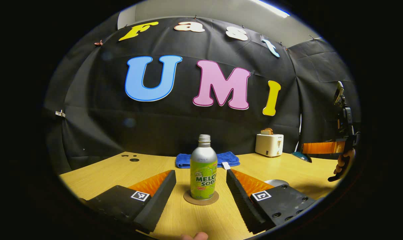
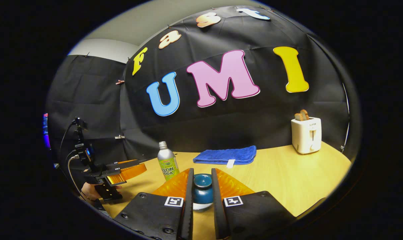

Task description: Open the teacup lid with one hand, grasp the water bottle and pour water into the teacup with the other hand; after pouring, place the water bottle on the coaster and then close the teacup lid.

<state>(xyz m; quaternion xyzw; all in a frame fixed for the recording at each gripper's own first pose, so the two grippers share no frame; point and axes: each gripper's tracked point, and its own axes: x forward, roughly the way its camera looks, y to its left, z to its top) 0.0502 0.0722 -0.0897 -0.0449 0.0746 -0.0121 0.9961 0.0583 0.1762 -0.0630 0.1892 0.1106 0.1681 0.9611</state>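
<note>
Right gripper point(image 2: 202, 186): fingers are closing in on the teacup lid point(image 2: 202, 181), one finger at each side of it, both looking to be in contact. The lid is sitting between the fingers near their tips, dark blue-green with a raised knob on top. Below it a pale rim of the teacup point(image 2: 201, 206) is showing; its contents cannot be told. The gripper is pointing level over the table point(image 2: 288, 180), toward the far wall.

Left gripper point(image 1: 201, 181): fingers are standing wide open, one at each side of the bottle point(image 1: 203, 168), neither touching it. The bottle is standing upright on the coaster point(image 1: 201, 198), centred between the fingertips and slightly beyond them. Its cap is off, the threaded neck is bare; how much liquid is inside cannot be told. The gripper is lying low and level over the table.

In the right gripper view the bottle point(image 2: 167, 161) is standing left of the lid and farther off, with the left gripper point(image 2: 128, 168) to its left, held from below by a hand point(image 2: 91, 190). In the left gripper view the right gripper point(image 1: 321, 147) is reaching in from the right edge, a hand point(image 1: 343, 165) under it.

Farther out, a folded blue towel point(image 1: 206, 159) is lying behind the bottle near the wall. A white toaster point(image 1: 269, 144) with bread in its slots is standing at the far right of the table.
</note>
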